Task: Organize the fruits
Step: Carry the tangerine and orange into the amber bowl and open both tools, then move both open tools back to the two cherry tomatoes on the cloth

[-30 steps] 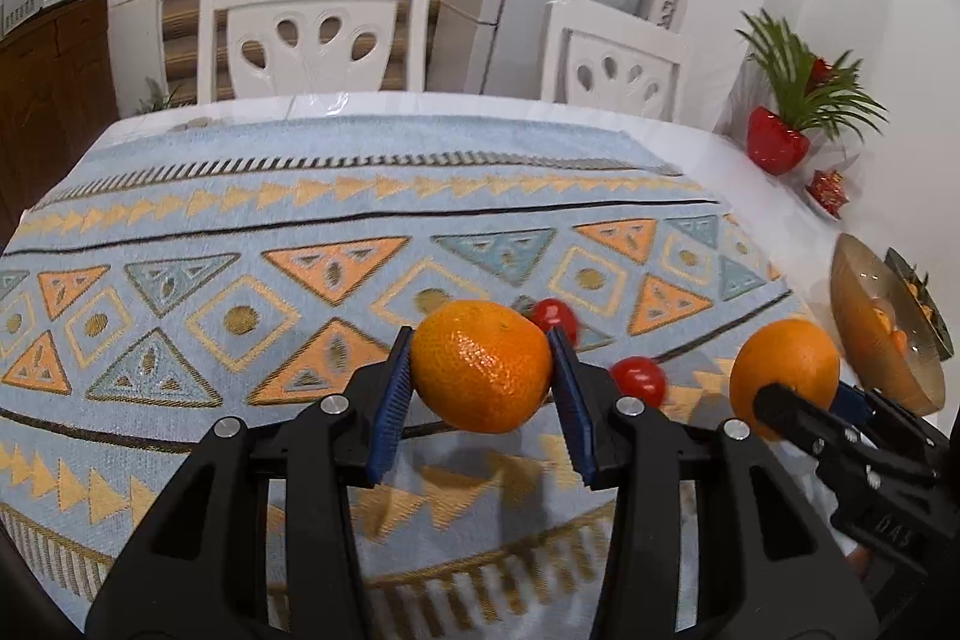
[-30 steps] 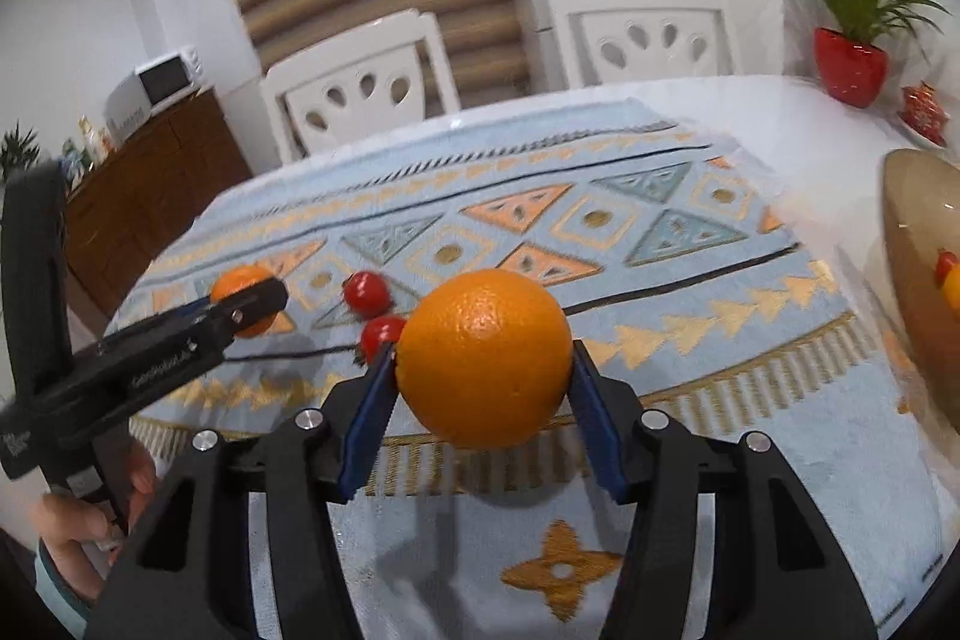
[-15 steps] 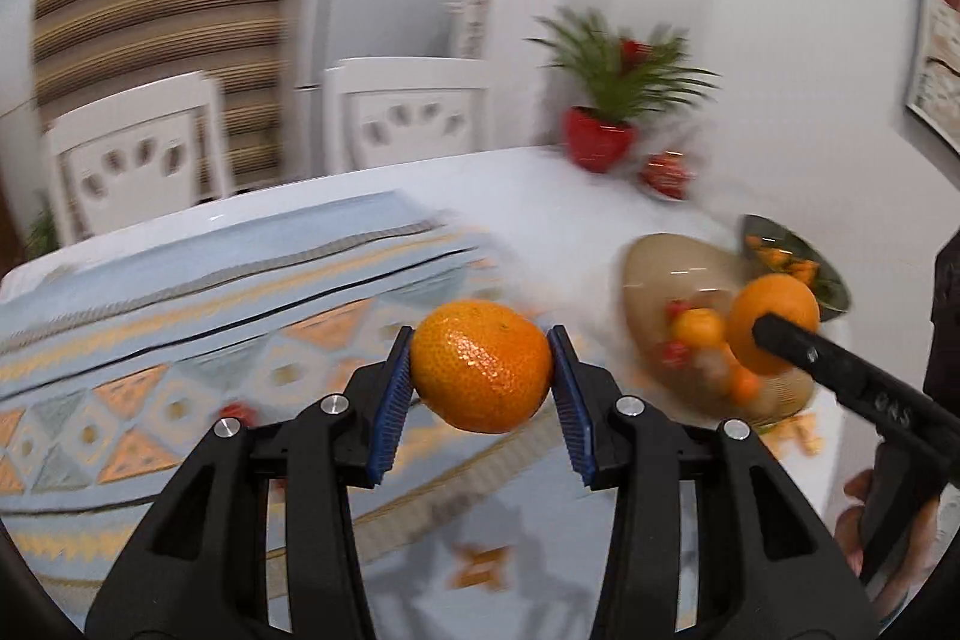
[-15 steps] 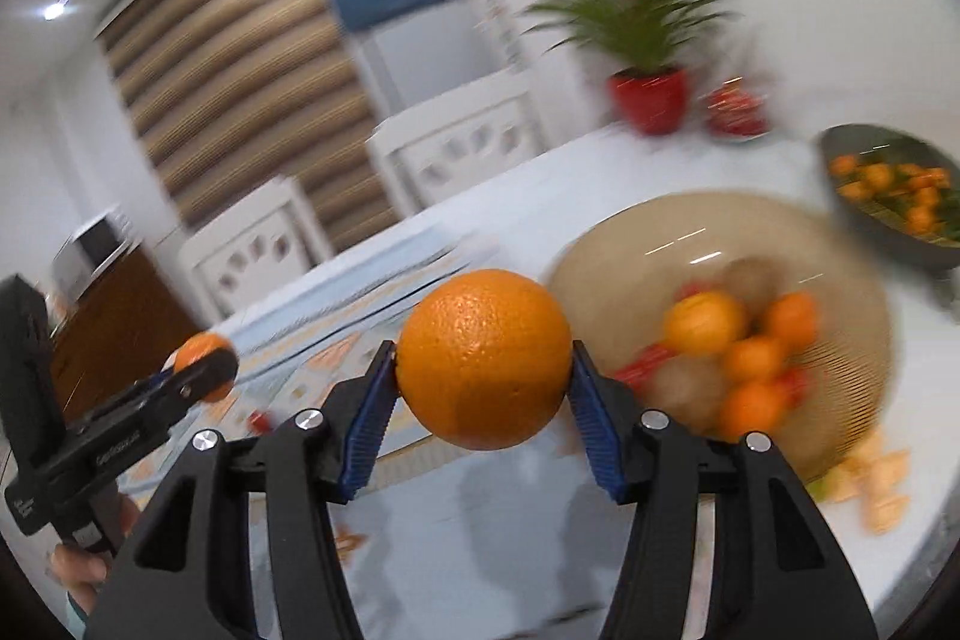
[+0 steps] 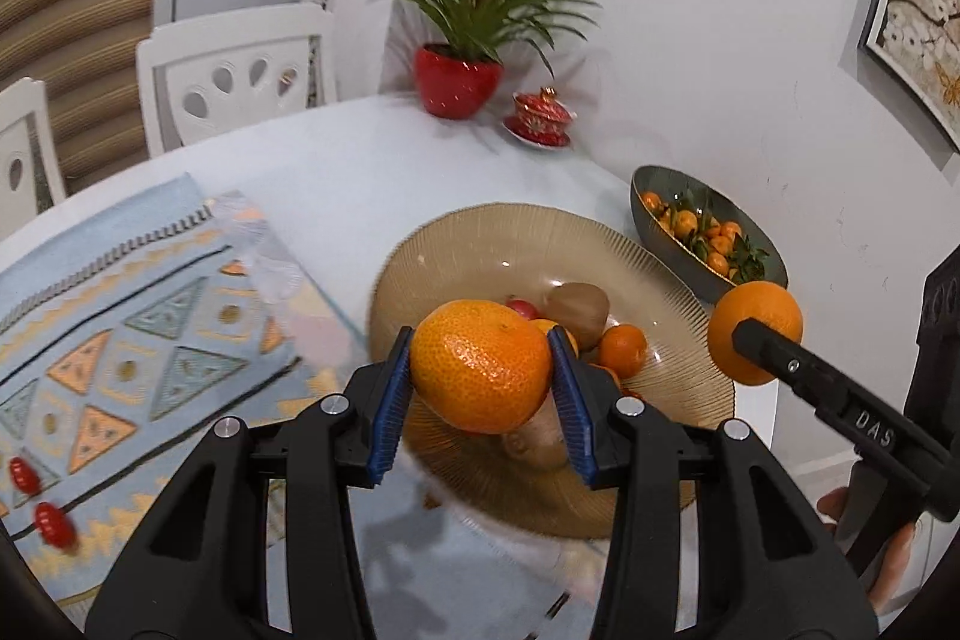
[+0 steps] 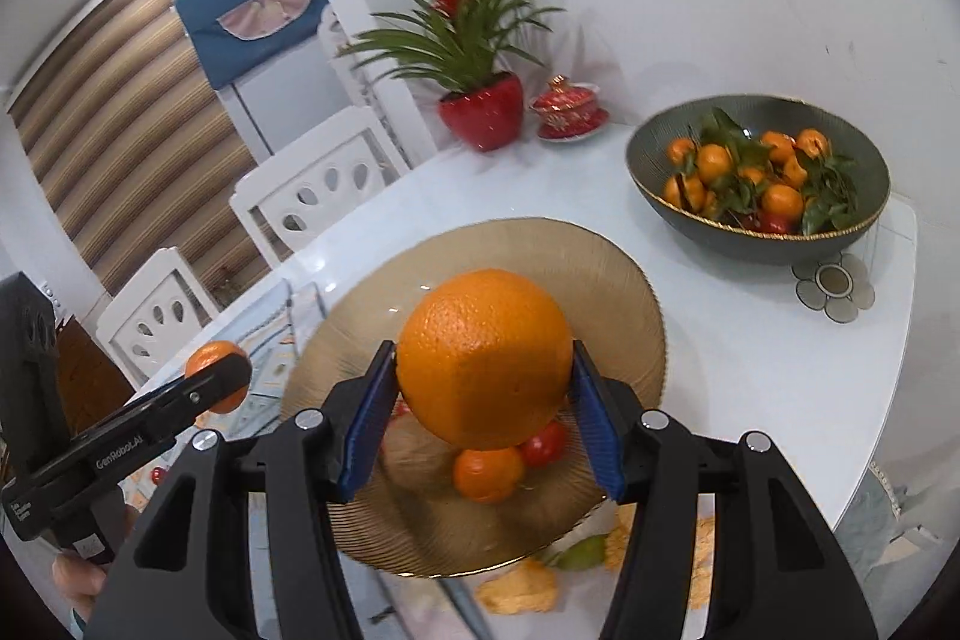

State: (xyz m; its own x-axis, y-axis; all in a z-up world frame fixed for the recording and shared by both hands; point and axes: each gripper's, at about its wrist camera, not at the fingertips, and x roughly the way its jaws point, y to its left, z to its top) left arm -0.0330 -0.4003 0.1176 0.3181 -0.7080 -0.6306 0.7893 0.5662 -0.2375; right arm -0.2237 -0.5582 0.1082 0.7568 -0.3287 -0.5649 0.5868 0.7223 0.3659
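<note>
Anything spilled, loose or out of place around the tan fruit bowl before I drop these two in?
Yes. Loose orange peel scraps and a small green leaf lie on the white table at the near rim of the ribbed tan bowl. Two small red tomatoes sit apart on the patterned blue cloth. Nothing looks damaged.

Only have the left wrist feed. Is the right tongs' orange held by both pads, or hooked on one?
Observer: Both. The right tongs are shut on the big orange, one blue pad each side.
Operator: What's under it?
Observer: The tan ribbed plate. A small orange and a red fruit show just below it.
Operator: Anything by the dark bowl?
Observer: A flower-shaped coaster lies beside the dark bowl, on its near side.
</note>
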